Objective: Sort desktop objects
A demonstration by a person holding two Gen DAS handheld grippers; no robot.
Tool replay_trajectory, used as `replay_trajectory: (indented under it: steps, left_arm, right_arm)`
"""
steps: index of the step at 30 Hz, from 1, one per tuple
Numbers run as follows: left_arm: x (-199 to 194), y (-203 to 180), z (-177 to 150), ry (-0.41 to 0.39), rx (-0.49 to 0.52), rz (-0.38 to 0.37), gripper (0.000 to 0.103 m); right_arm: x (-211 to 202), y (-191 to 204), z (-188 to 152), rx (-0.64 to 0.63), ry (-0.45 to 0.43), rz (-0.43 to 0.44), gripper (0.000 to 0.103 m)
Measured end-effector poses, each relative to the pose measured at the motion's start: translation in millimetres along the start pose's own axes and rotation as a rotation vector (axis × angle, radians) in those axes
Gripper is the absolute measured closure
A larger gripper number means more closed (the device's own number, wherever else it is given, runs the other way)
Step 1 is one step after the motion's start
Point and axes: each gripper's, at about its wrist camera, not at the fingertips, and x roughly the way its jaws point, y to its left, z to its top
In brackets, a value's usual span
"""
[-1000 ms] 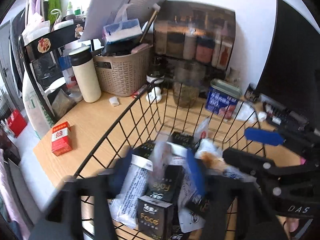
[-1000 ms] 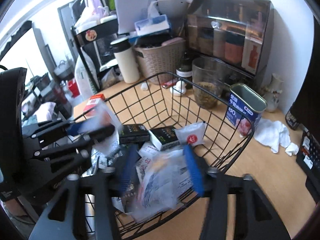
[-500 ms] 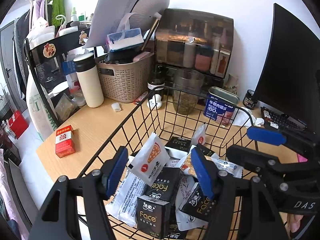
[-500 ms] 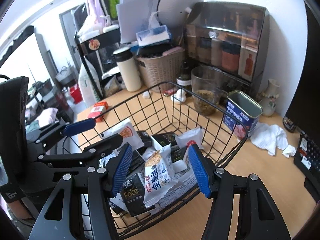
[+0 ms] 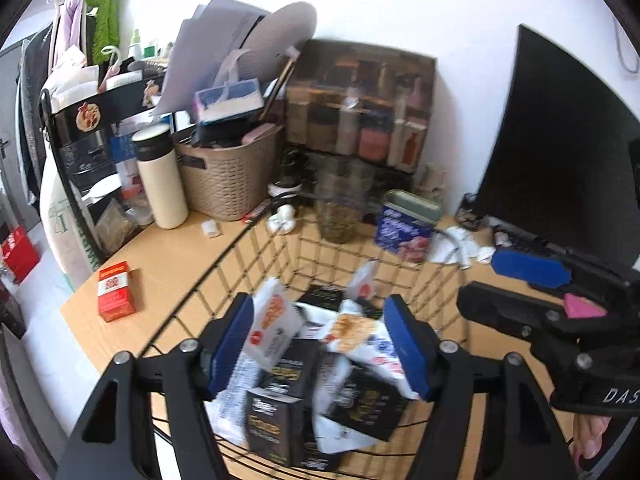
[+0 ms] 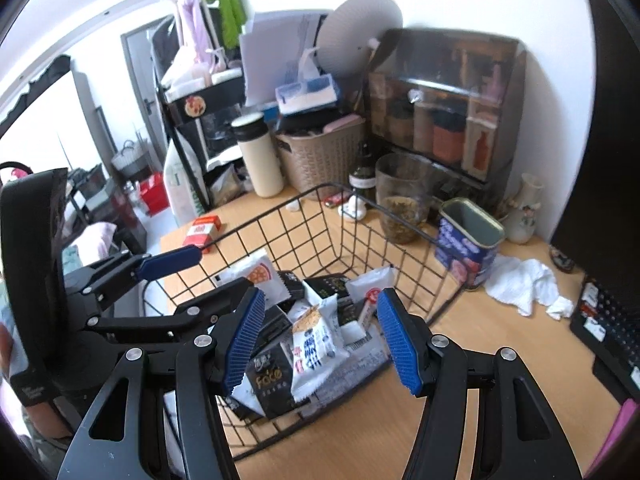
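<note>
A black wire basket (image 5: 256,236) (image 6: 404,240) sits on the wooden desk and holds several snack packets and black boxes. A white pizza-print packet (image 5: 276,324) (image 6: 252,270) lies at its left, an orange-and-white snack packet (image 5: 360,330) (image 6: 314,340) near the middle. My left gripper (image 5: 320,346) is open and empty above the basket's near end. My right gripper (image 6: 320,342) is open and empty above the basket's near right side. Each gripper shows at the edge of the other's view.
A red box (image 5: 115,291) lies on the desk left of the basket. Behind the basket stand a cream flask (image 5: 160,178), a woven basket (image 5: 228,176), a glass jar (image 6: 402,200), a blue tin (image 6: 468,250) and crumpled tissues (image 6: 524,286). A dark monitor (image 5: 560,152) stands at right.
One second ago both grippers were over the basket with packets blurred between the fingers. The packets now lie in the basket, and both grippers have drawn back and up, open.
</note>
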Motion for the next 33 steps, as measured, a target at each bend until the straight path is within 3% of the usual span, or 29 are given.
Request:
replay_trajectory:
  steps: [2,7,13,14,15,20,22,25,27,33]
  left_arm:
    - [-5.0,-15.4,-2.2,-0.002,0.036,-0.035,0.021]
    - [-17.1,-64.7,-12.1,0.001,0.16,-0.081,0.021]
    - [-37.4,-121.7,-27.5,0.005,0.229,-0.262,0.014]
    - [-41.3,-133.3,-30.9,0.0,0.244,-0.279,0.011]
    - [-44.5,-143.1,-34.1,-0.005,0.255,-0.285,0.01]
    - [-55.3,-196.6,-59.0,-0.018,0.361,-0.299,0.01]
    - [-49.7,-210.5,-69.9,0.026,0.376,-0.335,0.009]
    - [-35.8,-220.5,-81.2,0.093,0.37,-0.38,0.009]
    - [-23.8,-224.4,-85.5,0.118,0.367,-0.368,0.009]
    - [-11.4,-229.9,-86.5,0.092,0.375,-0.365,0.009]
  right_arm:
    - [-16.6,-4.6,-9.5,0.007,-0.013,-0.025,0.044]
    - [-57.9,-27.1,-52.4,0.063,-0.006,-0.131,0.044]
    - [-121.8,-57.7,-109.4,0.169,-0.026,-0.267,0.043]
    - [-131.9,-62.4,-118.3,0.183,-0.031,-0.291,0.038]
    - [-144.3,-68.1,-129.9,0.202,-0.039,-0.321,0.03]
    - [-186.4,-92.9,-177.1,0.296,-0.06,-0.395,0.02]
    - [-198.6,-105.4,-198.4,0.336,-0.056,-0.448,0.013]
    - [-200.8,-121.5,-214.4,0.378,-0.025,-0.496,0.012]
    - [-200.3,-129.3,-218.9,0.375,-0.003,-0.493,0.012]
    - [-199.5,-145.1,-225.4,0.439,-0.013,-0.516,0.012]
